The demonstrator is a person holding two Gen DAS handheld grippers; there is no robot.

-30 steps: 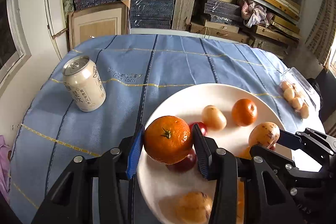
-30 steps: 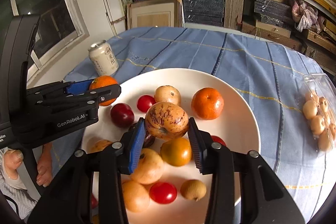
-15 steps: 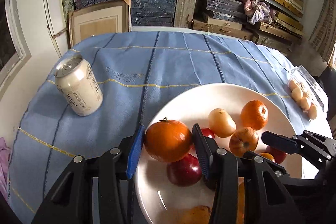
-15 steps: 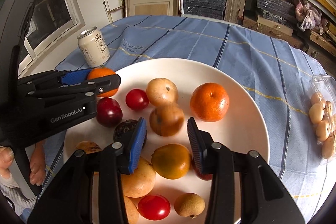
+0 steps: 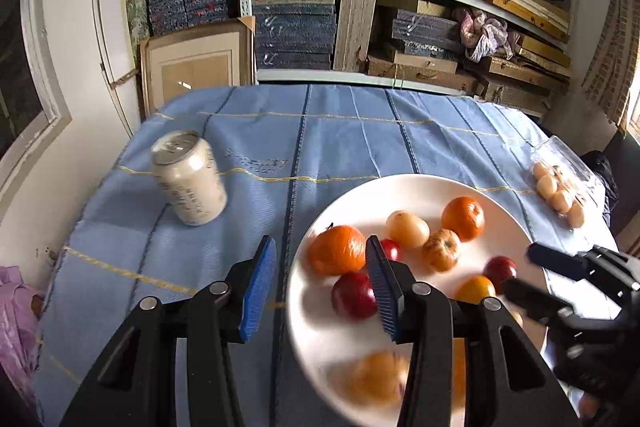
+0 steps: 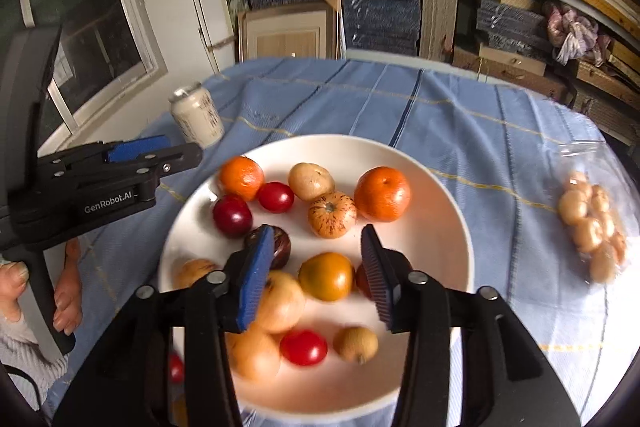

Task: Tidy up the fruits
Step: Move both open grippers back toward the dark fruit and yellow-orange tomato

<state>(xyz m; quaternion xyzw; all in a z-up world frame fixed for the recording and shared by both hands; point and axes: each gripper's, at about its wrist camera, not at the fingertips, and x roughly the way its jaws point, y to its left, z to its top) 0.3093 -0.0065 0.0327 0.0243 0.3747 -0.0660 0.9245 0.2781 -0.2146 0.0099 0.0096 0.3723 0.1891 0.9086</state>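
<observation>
Both grippers, left gripper (image 5: 320, 283) and right gripper (image 6: 318, 275), are hanging released and empty over the plate (image 6: 448, 203), so I would be clearing its left rim gently.

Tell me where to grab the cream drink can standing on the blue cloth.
Grip the cream drink can around mid-body, coming in level from the near side with the left gripper, pads on opposite curved walls. It stands upright, apart from the white plate, so its sides look free.
</observation>
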